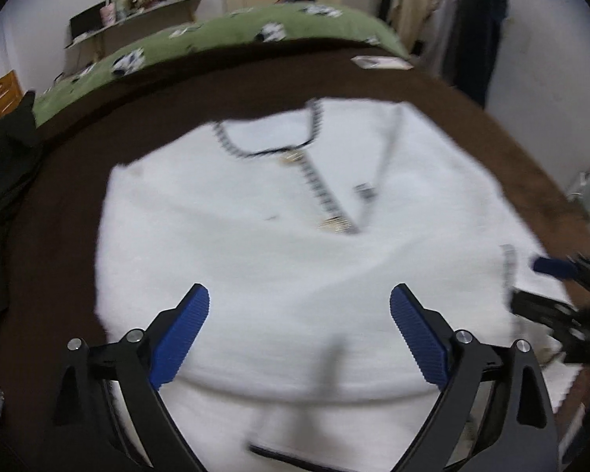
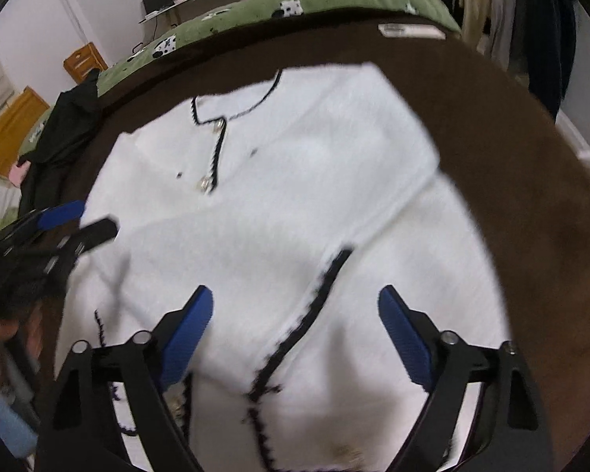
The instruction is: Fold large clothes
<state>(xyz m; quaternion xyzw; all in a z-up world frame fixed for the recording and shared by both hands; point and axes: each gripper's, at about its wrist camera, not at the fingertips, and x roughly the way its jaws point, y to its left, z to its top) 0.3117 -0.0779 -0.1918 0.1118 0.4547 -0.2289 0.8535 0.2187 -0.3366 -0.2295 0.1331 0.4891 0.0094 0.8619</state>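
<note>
Both grippers hang over the near part of the garment with their blue pads spread wide and nothing between them. I judge that they are released so that the cloth can settle flat before a next fold.

Largest is the brown blanket [image 1: 472, 126], which covers the bed ahead of and around both tools and gives a flat surface for folding. On it, directly below and ahead of the left gripper [image 1: 299, 299], lies the white cardigan [image 1: 255, 236], spread front side up. Its long axis runs away from the tools: the neckline with black trim [image 1: 263, 149] is at the far end, and the hem is at the near end, under the fingers. A fold line crosses the cloth, so it seems already partly folded.

From the right gripper [image 2: 295, 303], the black-trimmed edge [image 2: 314, 306] runs slanting between the fingers, from near to far. At the left side of this view, the other tool is just beside the cardigan's edge.

Far ahead, a green quilt [image 1: 216, 35] lies beyond the blanket.
</note>
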